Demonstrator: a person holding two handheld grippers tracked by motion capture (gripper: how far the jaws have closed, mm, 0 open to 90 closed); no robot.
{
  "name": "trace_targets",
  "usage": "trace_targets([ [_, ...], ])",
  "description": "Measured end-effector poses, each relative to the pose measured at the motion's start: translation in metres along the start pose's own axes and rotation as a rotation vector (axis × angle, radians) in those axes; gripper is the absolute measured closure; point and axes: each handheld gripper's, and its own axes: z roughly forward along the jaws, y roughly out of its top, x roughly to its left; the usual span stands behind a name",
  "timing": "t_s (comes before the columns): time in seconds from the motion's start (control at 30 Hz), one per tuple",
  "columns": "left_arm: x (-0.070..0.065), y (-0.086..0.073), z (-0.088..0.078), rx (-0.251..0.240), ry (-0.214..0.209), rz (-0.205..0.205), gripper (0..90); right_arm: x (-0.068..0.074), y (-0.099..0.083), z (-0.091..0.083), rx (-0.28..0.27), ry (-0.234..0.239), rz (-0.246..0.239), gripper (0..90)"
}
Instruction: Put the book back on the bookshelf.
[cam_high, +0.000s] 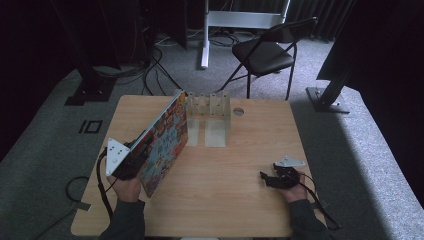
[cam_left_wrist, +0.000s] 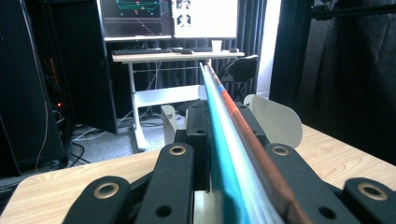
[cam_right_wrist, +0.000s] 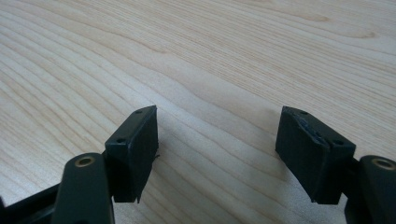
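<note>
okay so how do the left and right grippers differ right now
The left gripper is shut on a colourful book, tilted above the table; the right gripper is open, holding nothing. The left is raised; the right sits low over bare wood. Both have black jaws.

The person's left hand (cam_high: 126, 186) grips the left gripper (cam_high: 131, 159) at the table's left side, raised and angled up and forward, its grey three-cornered plate facing up. In the left gripper view its black jaws stand close together, clamped on a thin flat edge between them. The right hand (cam_high: 295, 192) holds the right gripper (cam_high: 268, 178) low near the tabletop, pointing left; its jaws stand wide apart with nothing between them.
</note>
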Motion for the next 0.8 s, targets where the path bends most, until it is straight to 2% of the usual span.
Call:
trace_targets([
  [0.27, -0.001, 0.001, 0.002, 0.0, 0.005, 0.005, 80.2, 0.0, 0.0, 0.0, 0.0, -0.001, 0.001, 29.2],
  [0.8, -0.008, 0.0, 0.013, -0.007, 0.054, -0.002, 80.2, 0.0, 0.0, 0.0, 0.002, -0.001, 0.002, 28.1],
])
